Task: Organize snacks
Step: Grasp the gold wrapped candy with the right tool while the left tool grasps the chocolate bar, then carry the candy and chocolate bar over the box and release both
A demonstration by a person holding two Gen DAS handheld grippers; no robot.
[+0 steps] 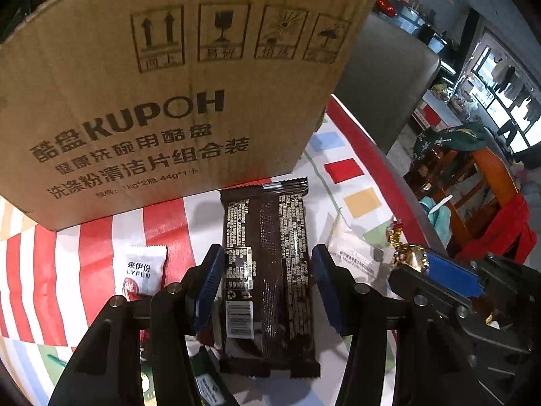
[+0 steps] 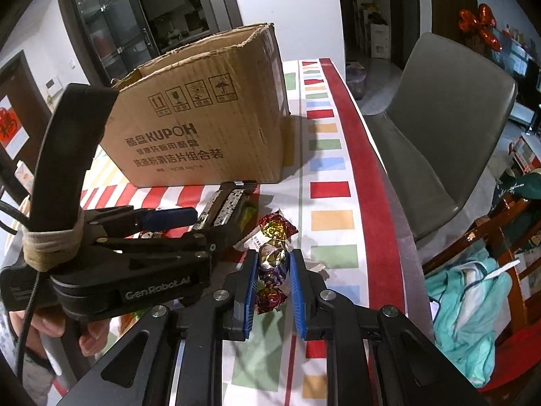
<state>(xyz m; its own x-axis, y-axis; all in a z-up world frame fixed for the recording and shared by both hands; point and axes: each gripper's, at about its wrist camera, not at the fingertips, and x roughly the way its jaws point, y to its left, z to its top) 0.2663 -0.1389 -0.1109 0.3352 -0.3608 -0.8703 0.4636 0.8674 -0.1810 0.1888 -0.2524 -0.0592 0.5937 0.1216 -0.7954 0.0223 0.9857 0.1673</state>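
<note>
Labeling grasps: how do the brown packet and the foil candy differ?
The brown packet is long, flat and dark with printed text; the foil candy is small, crinkled and shiny. The packet sits between the left gripper's parted fingers; the right gripper is shut on the candy. Both are wrapped snacks near the box.

Close, downward wrist views; shared carton (image 1: pixel 162 94)

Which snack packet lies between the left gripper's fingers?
The long dark brown packet, back side up with a barcode. The white LYFEN packet lies outside the left finger; the foil candies are in the right gripper.
</note>
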